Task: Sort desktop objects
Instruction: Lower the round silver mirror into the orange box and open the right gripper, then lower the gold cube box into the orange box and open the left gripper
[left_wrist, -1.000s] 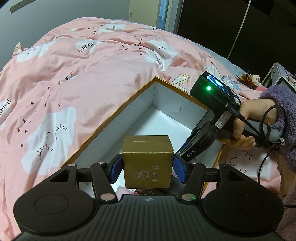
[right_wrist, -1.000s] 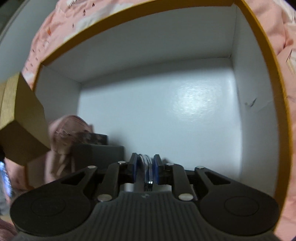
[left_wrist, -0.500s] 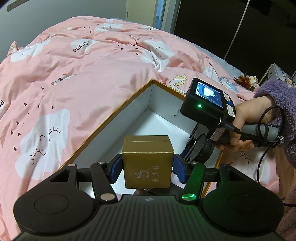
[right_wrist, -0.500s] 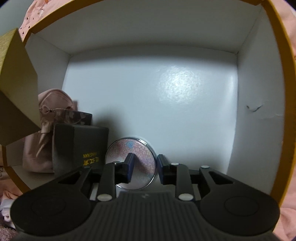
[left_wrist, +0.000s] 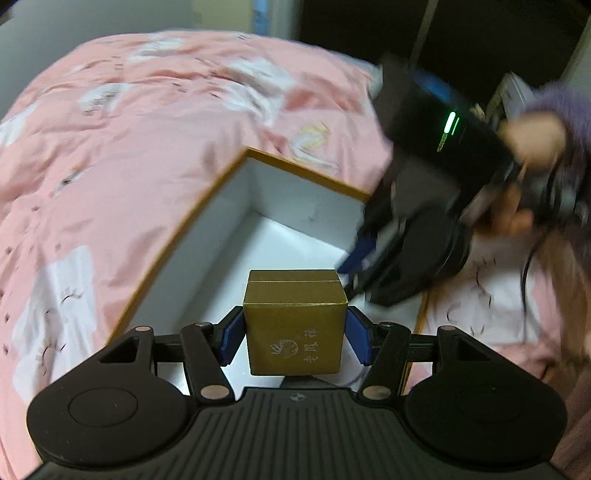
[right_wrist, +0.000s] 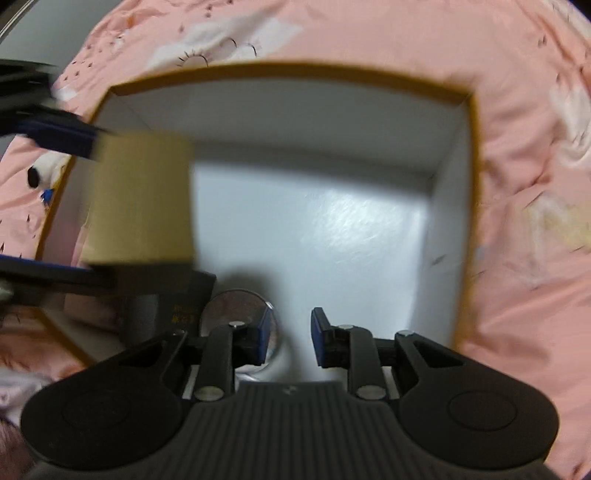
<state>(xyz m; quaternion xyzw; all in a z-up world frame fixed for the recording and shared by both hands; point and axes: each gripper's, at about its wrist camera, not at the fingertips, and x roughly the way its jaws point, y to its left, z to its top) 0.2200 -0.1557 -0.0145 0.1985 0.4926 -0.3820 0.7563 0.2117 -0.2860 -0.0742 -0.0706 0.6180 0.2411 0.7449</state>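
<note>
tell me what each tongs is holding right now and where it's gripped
The left tongs grip the small gold box by its two opposite side faces, above the white tray. The right tongs are open, holding nothing.

Bedroom setting — bed surface under dim indoor light.

A pink duvet (left_wrist: 155, 147) with white cloud-and-eyelash prints and small dark marks covers the bed and fills most of both views. Behind the bed, a pale grey wall (left_wrist: 74, 40) runs along the upper left; a lighter door or frame strip (left_wrist: 273, 18) stands at top centre. To its right the room is dark — a black surface (left_wrist: 388, 29) crossed by a thin pale line. Much of the background is motion-blurred.
</note>
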